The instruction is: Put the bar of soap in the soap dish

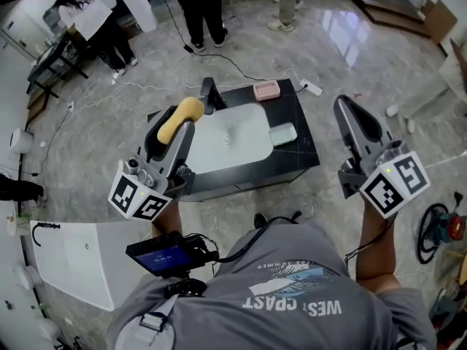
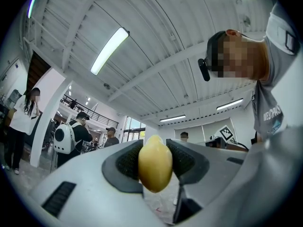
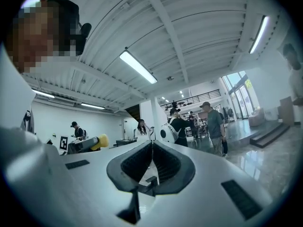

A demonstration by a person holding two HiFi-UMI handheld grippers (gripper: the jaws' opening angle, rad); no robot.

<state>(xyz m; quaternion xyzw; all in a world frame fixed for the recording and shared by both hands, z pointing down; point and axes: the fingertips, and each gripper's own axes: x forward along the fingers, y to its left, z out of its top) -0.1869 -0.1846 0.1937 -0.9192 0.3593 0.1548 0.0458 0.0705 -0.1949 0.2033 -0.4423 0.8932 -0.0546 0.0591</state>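
Note:
My left gripper (image 1: 185,117) is raised over the left edge of the sink, shut on a yellow bar of soap (image 1: 180,118). In the left gripper view the soap (image 2: 155,168) is pinched edge-on between the dark pads (image 2: 130,162), pointing up at the ceiling. A pink ridged soap dish (image 1: 267,90) sits on the counter's far right corner, well away from the soap. My right gripper (image 1: 343,105) hangs off the counter's right side, jaws together on nothing; they meet (image 3: 152,148) in its own view, where the soap (image 3: 100,141) shows small at left.
A pale sink basin (image 1: 230,141) is set in a black counter (image 1: 303,148), with a dark faucet (image 1: 210,93) at the back. A pale green tray (image 1: 282,133) lies right of the basin. People (image 1: 203,9) stand beyond; cables cross the floor.

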